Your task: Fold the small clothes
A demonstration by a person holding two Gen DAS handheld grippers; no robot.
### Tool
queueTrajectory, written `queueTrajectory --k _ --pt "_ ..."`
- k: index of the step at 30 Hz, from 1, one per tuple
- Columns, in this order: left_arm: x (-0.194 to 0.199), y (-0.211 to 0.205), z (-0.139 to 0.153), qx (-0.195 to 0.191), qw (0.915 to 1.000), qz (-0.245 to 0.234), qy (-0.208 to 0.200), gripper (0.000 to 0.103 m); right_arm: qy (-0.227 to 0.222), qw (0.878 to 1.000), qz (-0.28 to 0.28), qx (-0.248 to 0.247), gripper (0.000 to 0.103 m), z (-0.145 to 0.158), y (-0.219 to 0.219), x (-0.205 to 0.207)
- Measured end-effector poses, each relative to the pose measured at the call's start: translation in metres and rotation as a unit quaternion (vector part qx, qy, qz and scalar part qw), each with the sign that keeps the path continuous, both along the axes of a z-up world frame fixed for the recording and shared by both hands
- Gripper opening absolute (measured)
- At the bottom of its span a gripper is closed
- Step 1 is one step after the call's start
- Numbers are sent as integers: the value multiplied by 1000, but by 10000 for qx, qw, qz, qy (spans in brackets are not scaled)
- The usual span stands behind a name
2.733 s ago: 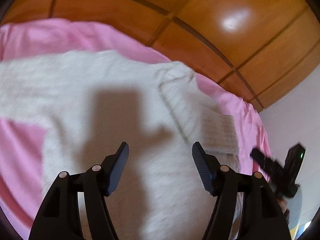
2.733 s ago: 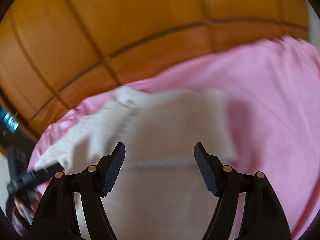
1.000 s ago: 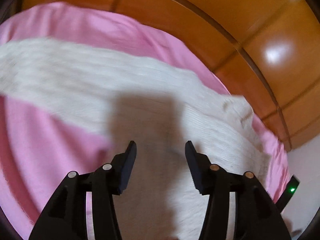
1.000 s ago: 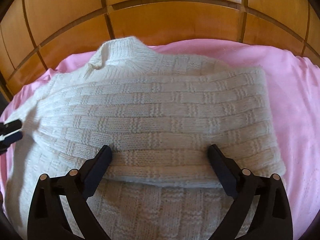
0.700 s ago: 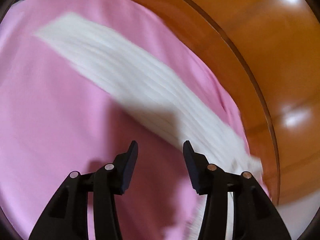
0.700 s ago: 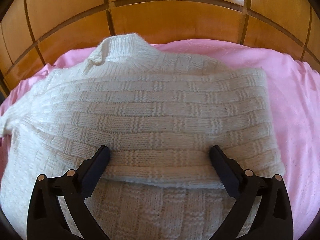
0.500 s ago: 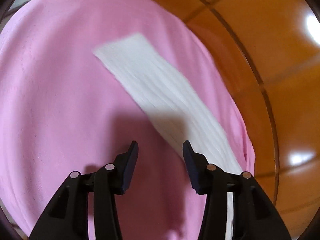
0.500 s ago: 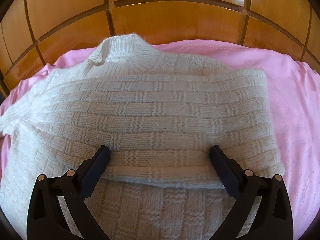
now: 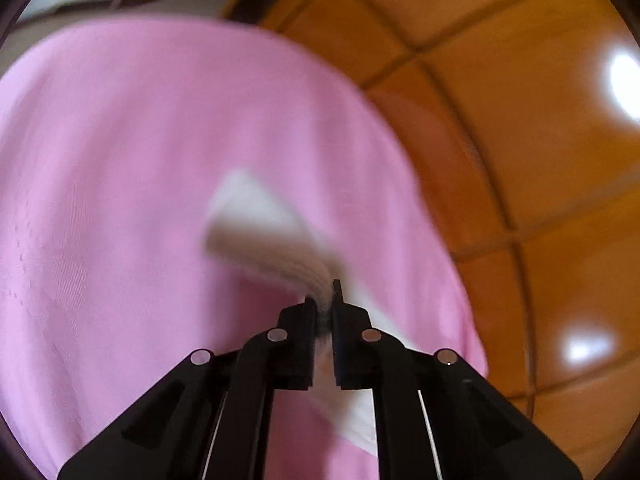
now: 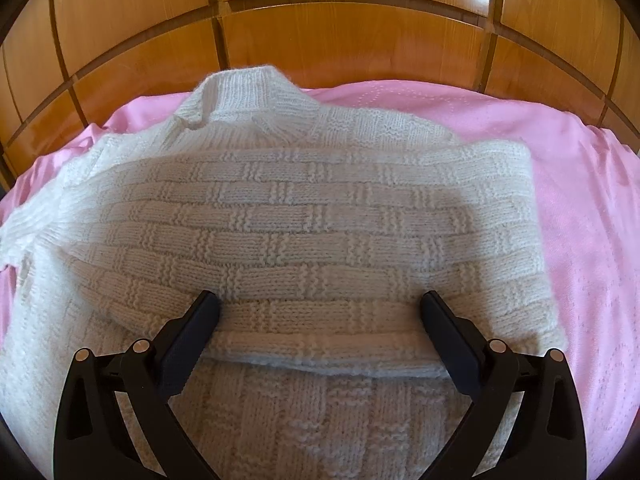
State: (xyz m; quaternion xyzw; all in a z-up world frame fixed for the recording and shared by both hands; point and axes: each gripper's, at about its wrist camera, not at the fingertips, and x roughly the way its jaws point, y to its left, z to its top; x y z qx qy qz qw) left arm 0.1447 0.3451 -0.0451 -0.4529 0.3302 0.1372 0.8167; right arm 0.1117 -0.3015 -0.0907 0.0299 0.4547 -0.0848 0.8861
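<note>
left gripper (image 9: 323,300): clamped tight on sleeve (image 9: 276,240) of white sweater (image 10: 304,216)
right gripper (image 10: 320,312): spread wide, nothing gripped, folded knit lying between fingers
surface: pink sheet (image 10: 580,184)

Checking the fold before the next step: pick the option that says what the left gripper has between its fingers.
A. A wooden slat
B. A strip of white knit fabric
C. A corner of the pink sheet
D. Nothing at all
B: in the left wrist view the left gripper is shut on a strip of white knit fabric, which hangs blurred over the pink sheet.
</note>
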Motion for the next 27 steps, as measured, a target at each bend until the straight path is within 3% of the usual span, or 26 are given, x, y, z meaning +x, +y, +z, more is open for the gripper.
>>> queueTrajectory --k 2,5,9,12,14,15,16,18,23,27 --pt "4 -30 26 278 9980 -467 -327 5 -4 10000 14 9 99 0 -1 0" --pt "12 -94 61 716 9856 -1347 -729 5 -18 10000 7 33 99 0 -1 0" --pt "12 -191 77 1034 9566 -2522 -1034 6 -32 10000 -3 62 99 1 -2 -1" --pt "6 -263 66 1195 9279 -3400 -959 11 -51 9999 -16 95 99 1 -3 -1" --pt "-3 -305 49 1096 9067 -3990 -819 18 -62 9999 -7 120 99 1 -5 -2" --pt "-8 -316 43 1072 9002 -4154 -741 35 -72 9999 -7 134 99 1 -5 -2" --pt "-11 -325 37 1072 8947 -4288 -639 38 -76 9999 -9 152 99 1 -5 -2" --pt "-21 -335 23 930 8920 -4394 -508 38 -88 9998 -6 176 99 1 -6 -3" --pt "-52 -315 4 661 8954 -4395 -256 47 -107 9997 21 213 99 1 -9 -3" --pt "-85 -301 -16 987 8983 -4281 -82 47 -101 9997 22 227 99 1 -9 -3"
